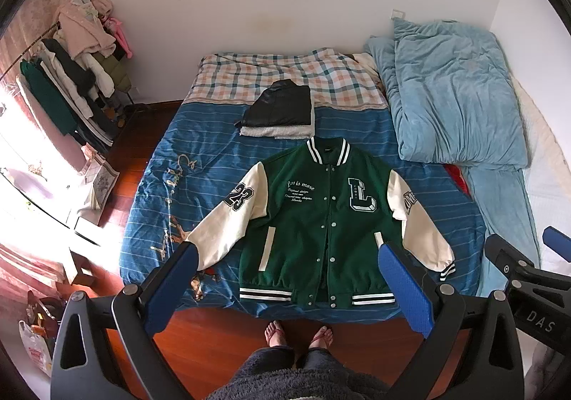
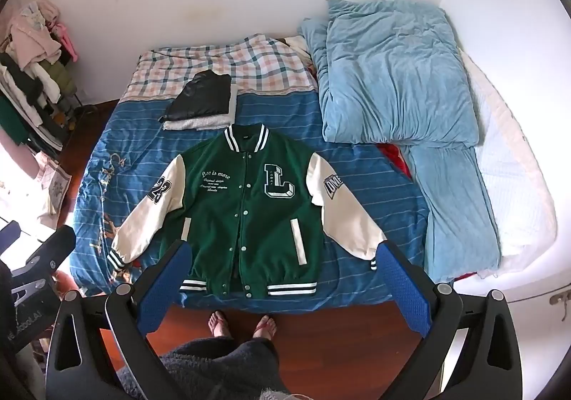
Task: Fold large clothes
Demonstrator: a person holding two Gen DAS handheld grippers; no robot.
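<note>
A green varsity jacket [image 1: 314, 221] [image 2: 246, 214] with cream sleeves and striped cuffs lies flat, front up and buttoned, on the blue striped bed cover, its hem at the near edge and its sleeves spread outward. My left gripper [image 1: 289, 257] hangs open high above the jacket's hem with nothing between its blue pads. My right gripper [image 2: 285, 257] is open too, above the hem and the right cuff, holding nothing. The right gripper's body shows at the right edge of the left wrist view, and the left one at the left edge of the right wrist view.
A folded black garment on a grey one [image 1: 280, 111] [image 2: 203, 104] lies beyond the collar. A light blue duvet [image 1: 453, 100] [image 2: 396, 82] is piled at the right. A loaded clothes rack [image 1: 78, 71] stands at the left. The person's feet [image 1: 298, 334] stand on the wooden floor.
</note>
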